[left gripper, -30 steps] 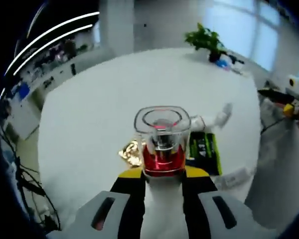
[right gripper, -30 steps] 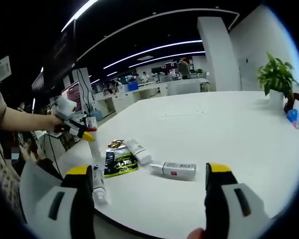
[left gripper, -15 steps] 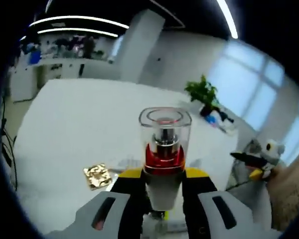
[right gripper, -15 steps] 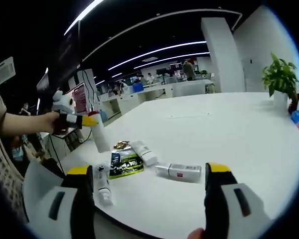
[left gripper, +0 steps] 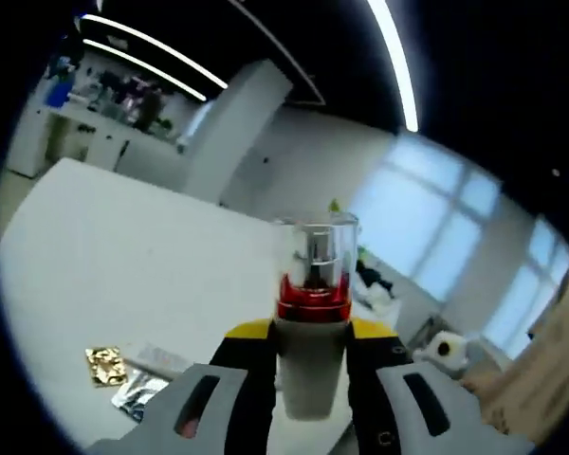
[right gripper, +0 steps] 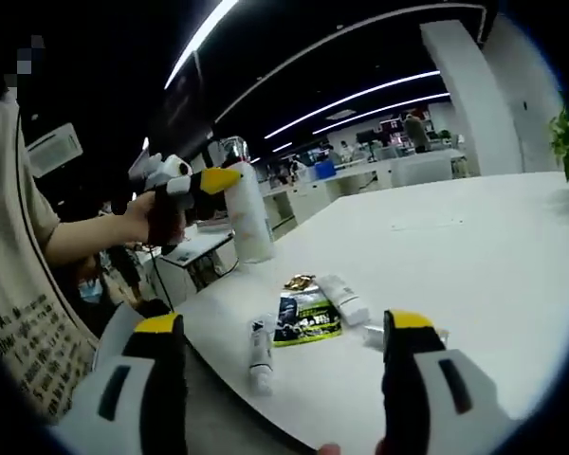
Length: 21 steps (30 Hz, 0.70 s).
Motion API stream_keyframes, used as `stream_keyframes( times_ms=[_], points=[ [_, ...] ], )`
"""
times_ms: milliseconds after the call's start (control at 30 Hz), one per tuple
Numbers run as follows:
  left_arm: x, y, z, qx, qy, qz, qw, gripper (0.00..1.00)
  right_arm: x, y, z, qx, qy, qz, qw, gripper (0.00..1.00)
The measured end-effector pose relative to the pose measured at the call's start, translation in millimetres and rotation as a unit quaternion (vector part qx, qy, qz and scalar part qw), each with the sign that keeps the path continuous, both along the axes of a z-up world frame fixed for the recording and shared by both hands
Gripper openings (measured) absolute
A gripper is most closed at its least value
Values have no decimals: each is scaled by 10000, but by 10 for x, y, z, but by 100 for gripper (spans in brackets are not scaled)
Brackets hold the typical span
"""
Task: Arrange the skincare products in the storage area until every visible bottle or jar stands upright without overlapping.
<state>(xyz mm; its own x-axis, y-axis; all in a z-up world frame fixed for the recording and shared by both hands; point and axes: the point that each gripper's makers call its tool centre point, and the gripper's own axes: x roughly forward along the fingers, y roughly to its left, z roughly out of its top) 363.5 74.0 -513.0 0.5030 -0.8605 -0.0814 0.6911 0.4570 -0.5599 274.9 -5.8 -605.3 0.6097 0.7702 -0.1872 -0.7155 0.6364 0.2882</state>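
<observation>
White bottle [left gripper: 310, 365], red collar, clear cap, clamped in left gripper [left gripper: 308, 334] fingers; right gripper [right gripper: 280, 332] fingers wide.

No lettering can be read. The dark green and black sachet [right gripper: 304, 318] near the white worktop's [right gripper: 474, 246] near edge carries pale print, too blurred to make out.

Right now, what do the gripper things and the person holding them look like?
Each gripper has two black jaws with yellow tips on pale grey bodies with dark slots: the left gripper and the right gripper. From the right gripper view, the left gripper looks white, black and yellow. The person wears a beige short-sleeved shirt with small dark print.
</observation>
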Motion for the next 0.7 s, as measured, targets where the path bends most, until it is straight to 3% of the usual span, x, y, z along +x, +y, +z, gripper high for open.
stream_keyframes(
  times_ms=[100, 200, 300, 367, 533, 600, 700],
  points=[
    [-83, -132, 147, -247, -72, -243, 9994, 24, 53, 96, 247, 278, -166, 371, 9988, 71],
    [-174, -267, 272, -380, -156, -610, 9973, 24, 102, 222, 580, 715, -344, 892, 9928, 59],
    [-304, -385, 387, -510, -271, -1029, 9930, 24, 147, 305, 790, 1065, -313, 1255, 9859, 59],
    [-360, -424, 450, -661, -259, -1217, 9900, 24, 130, 367, 928, 1446, -196, 1575, 9767, 60],
    [-470, -492, 520, -809, -318, -1476, 9852, 24, 195, 393, 978, 1371, -447, 1581, 9768, 38],
    [-487, -504, 528, -808, -330, -1532, 9843, 24, 165, 405, 1014, 1592, -336, 1666, 9725, 38],
    [-499, -511, 515, -770, -290, -1625, 9833, 24, 139, 428, 1029, 1587, -391, 1748, 9709, 35]
  ],
)
